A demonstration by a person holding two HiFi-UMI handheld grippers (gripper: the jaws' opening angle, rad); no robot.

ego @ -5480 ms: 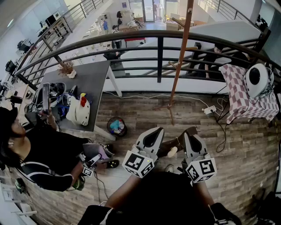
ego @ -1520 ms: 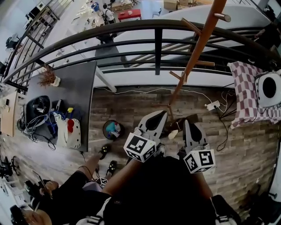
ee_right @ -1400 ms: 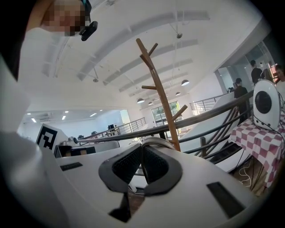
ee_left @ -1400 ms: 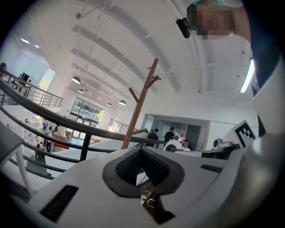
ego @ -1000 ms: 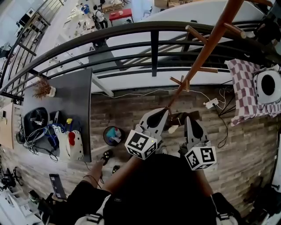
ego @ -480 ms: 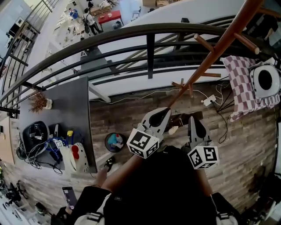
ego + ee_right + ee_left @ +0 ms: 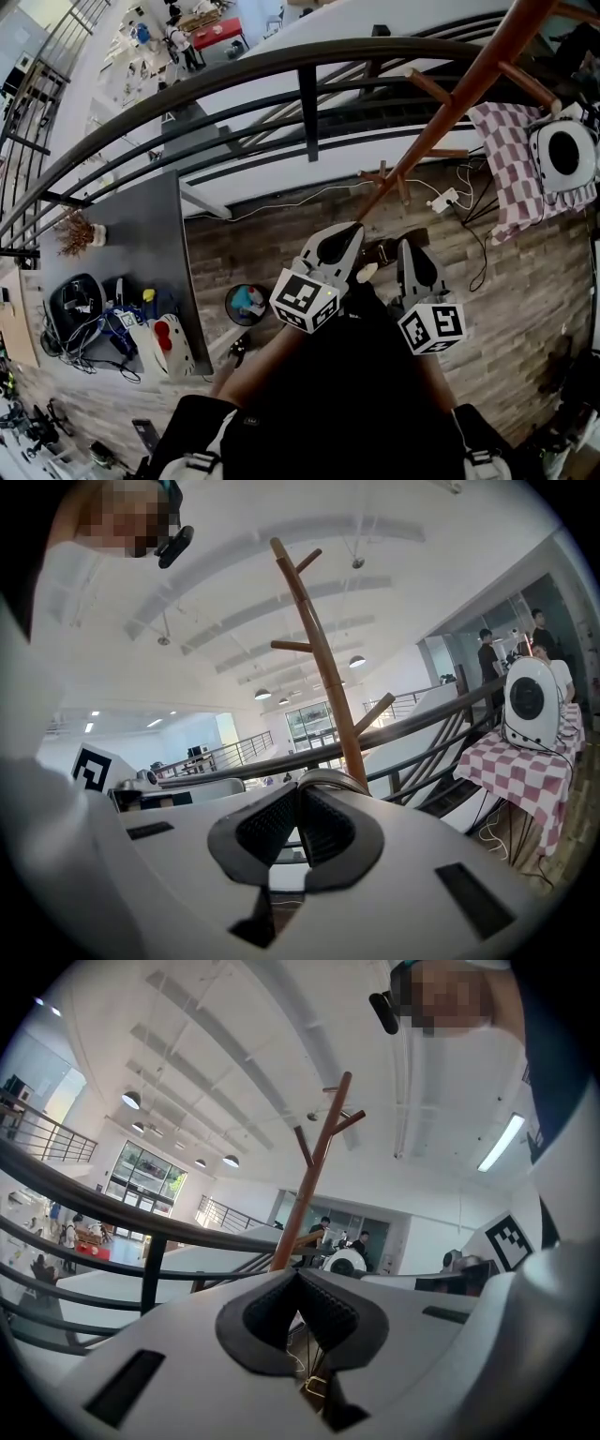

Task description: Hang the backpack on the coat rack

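Overhead, the left gripper [image 7: 342,236] and right gripper [image 7: 413,255] hold a black backpack [image 7: 347,394] against the person's front, near the foot of the coat rack [image 7: 441,122]. Only the gripper views show the jaws. Both pairs are closed, the right on a grey strap [image 7: 328,778], the left above thin cords and a buckle [image 7: 314,1387].

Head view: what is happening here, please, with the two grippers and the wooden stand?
A person carries a black backpack with both grippers. The left gripper and the right gripper are each shut on it. The coat rack stands just ahead, near the railing. The backpack is not yet hung on a peg.
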